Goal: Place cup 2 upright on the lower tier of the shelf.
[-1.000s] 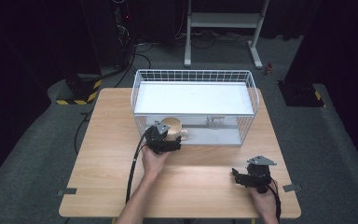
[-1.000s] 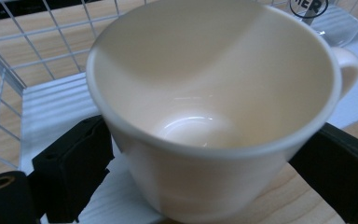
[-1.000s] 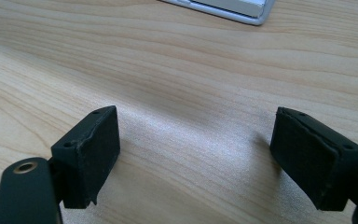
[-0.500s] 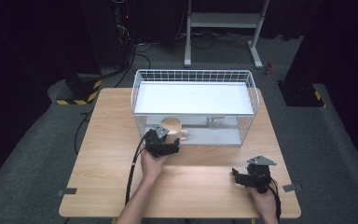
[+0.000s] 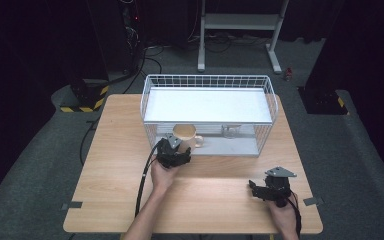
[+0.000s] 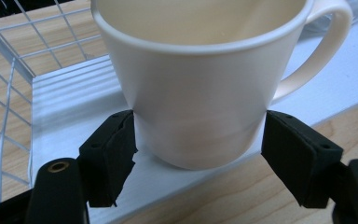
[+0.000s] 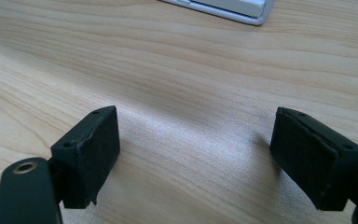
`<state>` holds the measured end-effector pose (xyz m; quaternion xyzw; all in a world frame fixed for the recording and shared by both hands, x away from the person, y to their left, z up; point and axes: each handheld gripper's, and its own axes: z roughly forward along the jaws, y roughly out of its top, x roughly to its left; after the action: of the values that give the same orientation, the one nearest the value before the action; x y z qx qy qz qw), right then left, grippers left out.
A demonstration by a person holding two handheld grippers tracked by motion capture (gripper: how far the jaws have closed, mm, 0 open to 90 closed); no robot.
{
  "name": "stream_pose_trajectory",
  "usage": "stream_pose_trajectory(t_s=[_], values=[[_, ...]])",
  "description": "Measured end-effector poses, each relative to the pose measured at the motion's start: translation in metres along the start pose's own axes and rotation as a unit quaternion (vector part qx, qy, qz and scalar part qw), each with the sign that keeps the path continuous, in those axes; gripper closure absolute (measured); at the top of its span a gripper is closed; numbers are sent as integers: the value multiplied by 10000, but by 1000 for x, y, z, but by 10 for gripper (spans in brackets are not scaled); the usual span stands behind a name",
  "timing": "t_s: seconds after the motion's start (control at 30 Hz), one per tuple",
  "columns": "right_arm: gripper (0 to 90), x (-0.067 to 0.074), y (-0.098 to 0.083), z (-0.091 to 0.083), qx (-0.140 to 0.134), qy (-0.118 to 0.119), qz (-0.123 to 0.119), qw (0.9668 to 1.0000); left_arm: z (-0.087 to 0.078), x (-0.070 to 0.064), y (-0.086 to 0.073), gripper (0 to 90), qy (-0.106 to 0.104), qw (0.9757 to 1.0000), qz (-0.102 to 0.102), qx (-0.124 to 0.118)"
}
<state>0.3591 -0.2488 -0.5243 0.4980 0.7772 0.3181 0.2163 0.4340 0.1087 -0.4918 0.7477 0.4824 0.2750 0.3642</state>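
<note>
The desk (image 5: 105, 200) is a light wooden one, and it stands on a grey floor (image 5: 360, 150) in a dark room. Behind the desk there is a white metal stand (image 5: 240, 22) and some black cables (image 5: 145, 55) on the floor. A block with yellow and black stripes (image 5: 86, 106) lies on the floor near the back left corner of the desk. A white wire basket (image 5: 207, 80) sits on the back half of the desk, with a white tray floor inside it. A cream mug (image 6: 200, 88) stands upright at the front edge of that tray, with its handle pointing to the person's right. A small clear thing (image 5: 230, 131) sits in the basket to the right of the mug, too small to tell what it is. The left gripper (image 5: 176, 150) is right at the mug. Its jaws have just been closing, and the mug is between them. The left pad touches the side of the mug low down, and the right pad is at the other side, so it pinches the mug. The basket wires stand close on the left of it. The right gripper (image 5: 254, 187) rests near the front right of the desk, well apart from the mug, with its jaws spread wide over bare wood. The front of the desk between the two hands is open wood.
</note>
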Motion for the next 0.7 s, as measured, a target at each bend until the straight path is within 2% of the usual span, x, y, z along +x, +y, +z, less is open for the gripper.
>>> stream_pose_trajectory(t_s=[0.17,0.33,0.5,0.63,0.7], values=[[158,0,0,0,-1,0,-1,10000,2,2,4,302,-17,10000,-13,-4],[157,0,0,0,-1,0,1,10000,5,2,3,355,-84,9998,-176,-6],[158,0,0,0,-1,0,2,10000,10,2,3,382,-51,9998,-212,14],[157,0,0,0,-1,-1,0,10000,15,1,6,395,36,9998,-102,169],[157,0,0,0,0,-1,0,10000,17,0,8,402,44,9998,-111,179]])
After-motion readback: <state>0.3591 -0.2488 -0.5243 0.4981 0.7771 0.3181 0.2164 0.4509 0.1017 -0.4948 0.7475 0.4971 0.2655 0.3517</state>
